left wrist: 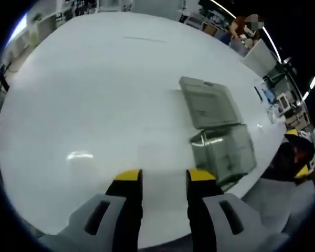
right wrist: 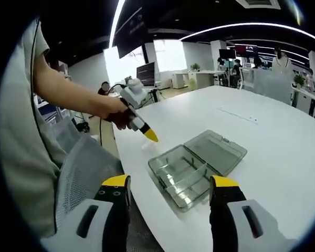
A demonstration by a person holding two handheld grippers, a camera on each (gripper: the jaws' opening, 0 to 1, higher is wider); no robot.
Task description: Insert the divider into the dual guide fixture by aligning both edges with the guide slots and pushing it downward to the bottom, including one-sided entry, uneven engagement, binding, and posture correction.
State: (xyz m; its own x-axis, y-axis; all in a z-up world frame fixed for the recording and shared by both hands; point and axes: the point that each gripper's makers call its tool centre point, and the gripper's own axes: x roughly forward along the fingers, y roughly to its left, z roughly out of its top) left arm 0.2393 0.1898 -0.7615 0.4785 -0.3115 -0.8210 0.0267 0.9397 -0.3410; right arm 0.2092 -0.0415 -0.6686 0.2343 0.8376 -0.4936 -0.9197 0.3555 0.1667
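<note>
A clear plastic box, the guide fixture [left wrist: 223, 149], lies on the white table [left wrist: 94, 94] with its lid [left wrist: 207, 102] folded flat open behind it. In the right gripper view the box [right wrist: 181, 176] holds thin clear partitions, and I cannot single out a loose divider. My left gripper [left wrist: 165, 176] stands open over bare table to the left of the box, holding nothing. My right gripper [right wrist: 170, 184] is wide open just short of the box's near edge, with nothing in it. A hand holds the left gripper [right wrist: 149, 135] above the table beside the box. The right gripper [left wrist: 298, 153] shows past the box.
The person's arm and grey shirt [right wrist: 26, 147] stand at the table's edge on the left of the right gripper view. Desks, screens and chairs [right wrist: 199, 79] lie beyond the table. The table edge [right wrist: 126, 173] runs close by the box.
</note>
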